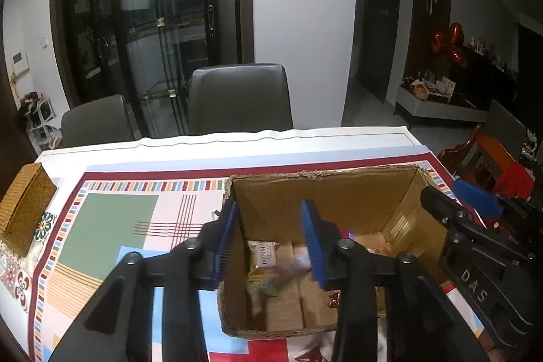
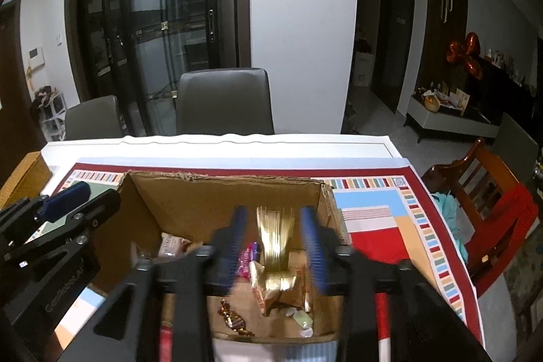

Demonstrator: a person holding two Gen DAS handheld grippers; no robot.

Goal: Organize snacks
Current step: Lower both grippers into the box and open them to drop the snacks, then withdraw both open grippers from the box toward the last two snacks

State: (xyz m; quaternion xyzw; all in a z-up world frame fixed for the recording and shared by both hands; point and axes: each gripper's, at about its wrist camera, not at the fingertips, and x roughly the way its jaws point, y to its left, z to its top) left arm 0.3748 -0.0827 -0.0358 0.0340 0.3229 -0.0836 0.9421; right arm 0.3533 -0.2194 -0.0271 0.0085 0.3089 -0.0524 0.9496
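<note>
While both tools, left (image 1: 271,240) and right (image 2: 276,240), gape empty, one cardboard box (image 2: 220,199) holds snacks.

1 cardboard box (image 2: 190,202), 2 grey chairs (image 2: 224,104), 1 woven box (image 1: 27,209).

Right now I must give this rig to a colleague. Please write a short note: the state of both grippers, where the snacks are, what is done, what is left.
Left gripper: jaws open, nothing held, over the left side of the open brown cardboard box.
Right gripper: jaws open, over the box; a blurred gold foil packet shows between them, apparently dropping in.
Done: wrapped snacks, among them a pale "DENMA" packet and a pink packet, lie on the box floor.
Left: no snacks visible on the patterned tablecloth; check outside the views.
</note>
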